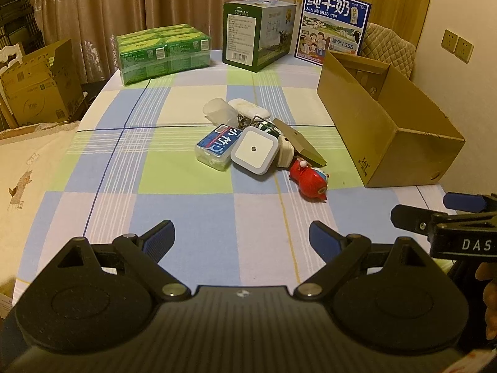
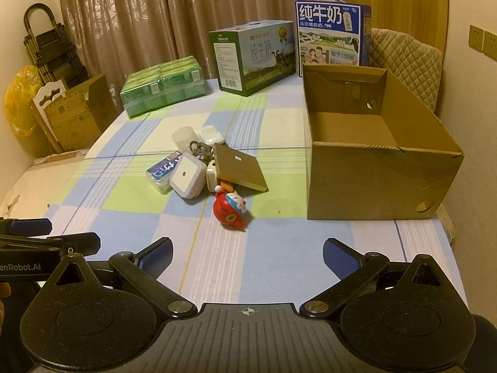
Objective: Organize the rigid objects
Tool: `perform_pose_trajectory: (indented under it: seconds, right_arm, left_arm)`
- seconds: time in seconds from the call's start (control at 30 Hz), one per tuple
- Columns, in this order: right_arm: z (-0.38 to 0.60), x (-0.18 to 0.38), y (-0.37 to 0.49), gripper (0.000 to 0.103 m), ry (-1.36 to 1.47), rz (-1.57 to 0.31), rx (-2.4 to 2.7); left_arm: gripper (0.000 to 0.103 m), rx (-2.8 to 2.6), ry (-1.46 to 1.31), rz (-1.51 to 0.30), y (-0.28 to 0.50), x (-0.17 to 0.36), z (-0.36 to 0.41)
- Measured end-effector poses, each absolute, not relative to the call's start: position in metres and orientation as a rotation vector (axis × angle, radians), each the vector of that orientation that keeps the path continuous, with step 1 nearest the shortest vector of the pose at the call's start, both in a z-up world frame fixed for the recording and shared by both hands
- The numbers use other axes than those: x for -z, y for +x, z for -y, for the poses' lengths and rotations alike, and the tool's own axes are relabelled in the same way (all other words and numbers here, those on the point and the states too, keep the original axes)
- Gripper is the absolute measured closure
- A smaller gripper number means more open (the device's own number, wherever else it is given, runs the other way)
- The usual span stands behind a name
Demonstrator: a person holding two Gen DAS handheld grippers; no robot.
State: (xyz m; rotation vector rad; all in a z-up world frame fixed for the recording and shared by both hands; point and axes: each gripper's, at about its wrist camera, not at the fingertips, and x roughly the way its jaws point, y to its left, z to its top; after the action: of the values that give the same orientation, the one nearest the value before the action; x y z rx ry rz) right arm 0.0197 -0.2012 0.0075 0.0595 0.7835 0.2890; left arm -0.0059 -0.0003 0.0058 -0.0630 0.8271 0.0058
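A heap of small objects lies mid-table: a white square night light (image 1: 254, 150) (image 2: 185, 174), a clear case with a blue label (image 1: 216, 147) (image 2: 163, 169), a red toy figure (image 1: 309, 179) (image 2: 230, 209), a tan flat card box (image 1: 298, 141) (image 2: 239, 171), a white plug (image 1: 285, 152), a translucent cup (image 1: 219, 110) (image 2: 183, 136) and a white case (image 1: 248, 108) (image 2: 212, 135). An open cardboard box (image 1: 388, 143) (image 2: 382, 180) stands to the right, with nothing visible inside. My left gripper (image 1: 241, 237) and right gripper (image 2: 247, 256) hover open near the table's front edge, short of the heap, nothing between their fingers.
Along the table's far edge stand a green shrink-wrapped pack (image 1: 163, 51) (image 2: 163, 88), a green milk carton box (image 1: 257, 39) (image 2: 253, 57) and a blue milk box (image 1: 332, 25) (image 2: 332, 35). Cardboard boxes (image 1: 37, 87) sit on the floor at left. A quilted chair (image 2: 407, 62) stands behind the open box.
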Motion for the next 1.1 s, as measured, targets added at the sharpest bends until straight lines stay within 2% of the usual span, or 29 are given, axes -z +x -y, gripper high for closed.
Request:
perform_pose_trajectory:
  seconds: [0.77, 1.1]
  right_arm:
    - [0.203, -0.007, 0.021, 0.002, 0.062, -0.785, -0.289]
    - [0.19, 0.004, 0.033, 0.002, 0.019, -0.757, -0.368]
  left_arm:
    - [0.012, -0.004, -0.055, -0.825, -0.005, -0.007, 0.002]
    - [0.012, 0.026, -0.016, -0.796, 0.024, 0.0, -0.01]
